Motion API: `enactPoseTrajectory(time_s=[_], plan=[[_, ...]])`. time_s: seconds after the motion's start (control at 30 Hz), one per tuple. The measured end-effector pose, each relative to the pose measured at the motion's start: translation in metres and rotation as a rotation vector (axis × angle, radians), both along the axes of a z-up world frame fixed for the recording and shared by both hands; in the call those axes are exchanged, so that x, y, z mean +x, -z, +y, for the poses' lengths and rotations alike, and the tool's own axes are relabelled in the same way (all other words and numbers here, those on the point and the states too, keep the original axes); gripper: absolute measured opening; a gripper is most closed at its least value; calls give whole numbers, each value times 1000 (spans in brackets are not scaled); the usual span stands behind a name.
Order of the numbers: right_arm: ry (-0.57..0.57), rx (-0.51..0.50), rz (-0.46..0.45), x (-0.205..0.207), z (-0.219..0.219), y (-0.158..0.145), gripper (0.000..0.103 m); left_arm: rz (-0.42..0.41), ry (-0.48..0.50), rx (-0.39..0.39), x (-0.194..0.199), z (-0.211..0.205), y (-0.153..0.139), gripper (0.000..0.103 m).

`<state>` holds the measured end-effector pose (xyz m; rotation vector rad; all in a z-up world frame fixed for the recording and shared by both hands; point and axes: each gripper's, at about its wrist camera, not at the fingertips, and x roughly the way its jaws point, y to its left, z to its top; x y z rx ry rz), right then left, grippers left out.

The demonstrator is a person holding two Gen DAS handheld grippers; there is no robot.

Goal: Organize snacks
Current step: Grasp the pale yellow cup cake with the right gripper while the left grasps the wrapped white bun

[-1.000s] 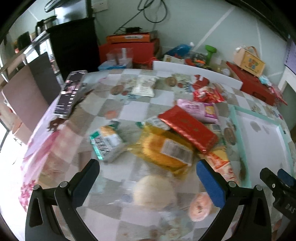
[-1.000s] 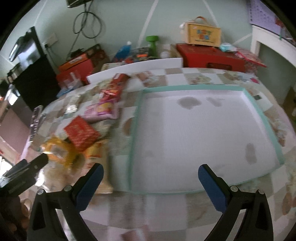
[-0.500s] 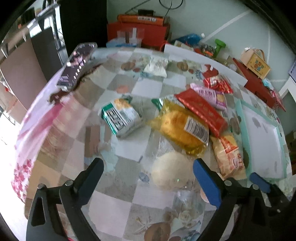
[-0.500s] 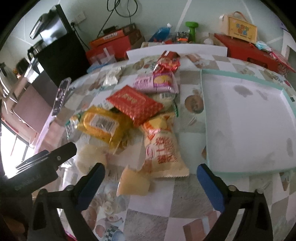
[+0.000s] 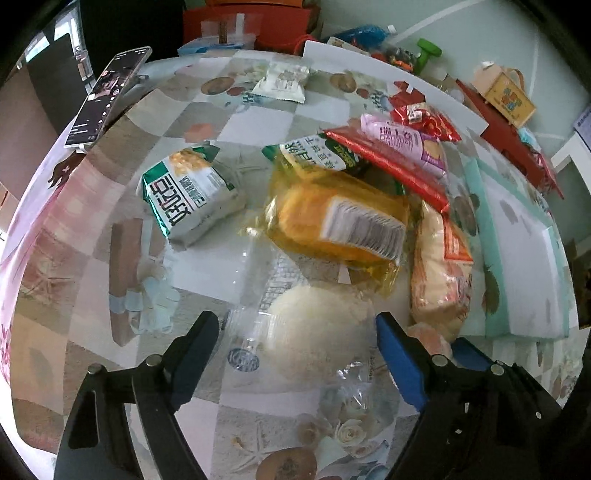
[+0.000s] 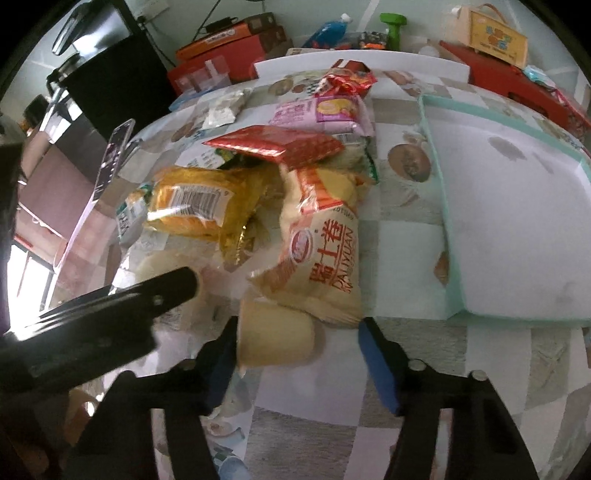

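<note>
A pile of snack packets lies on the patterned table. My left gripper (image 5: 295,343) is open, its jaws on either side of a pale round bun in clear wrap (image 5: 317,332). My right gripper (image 6: 299,347) is open around a small yellow cup-shaped snack (image 6: 275,339). Beyond lie a beige egg-roll bag (image 6: 325,258), a yellow packet (image 5: 340,221), a red packet (image 5: 388,166), a pink packet (image 5: 406,144) and a green-white packet (image 5: 188,195). A teal-rimmed white tray (image 6: 443,206) lies to the right.
A phone (image 5: 107,92) lies at the table's far left edge. A small white packet (image 5: 282,79) lies far back. Red boxes (image 6: 509,77), bottles and a cardboard box (image 6: 495,33) stand behind the table. The left gripper's arm (image 6: 96,317) crosses the right wrist view.
Both grippers have moved down and forward toward the near snacks. The left now straddles the bun; the right has swung from the tray to the yellow cup snack.
</note>
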<state>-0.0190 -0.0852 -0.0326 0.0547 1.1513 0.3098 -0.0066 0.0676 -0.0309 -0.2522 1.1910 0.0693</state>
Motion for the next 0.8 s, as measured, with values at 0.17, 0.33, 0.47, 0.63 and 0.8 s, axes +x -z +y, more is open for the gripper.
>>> enactPoseTrajectory(time_s=[0.17,0.33,0.47,0.63,0.8], plan=[[-9,27,-4,2,3,1,51,4,12,-14,1,-2,2,78],[-12,40,1,3,2,1,40,0,17,-27,1,-2,2,70],[-13,53,3,2,0,-1,40,-5,14,-41,1,-1,1,64],[-28,75,-4,0,2,-5,40,-20,14,-38,-2,0,-4,63],[-23,102,-51,-4,-4,-22,40,-52,8,-27,-8,2,-14,62]])
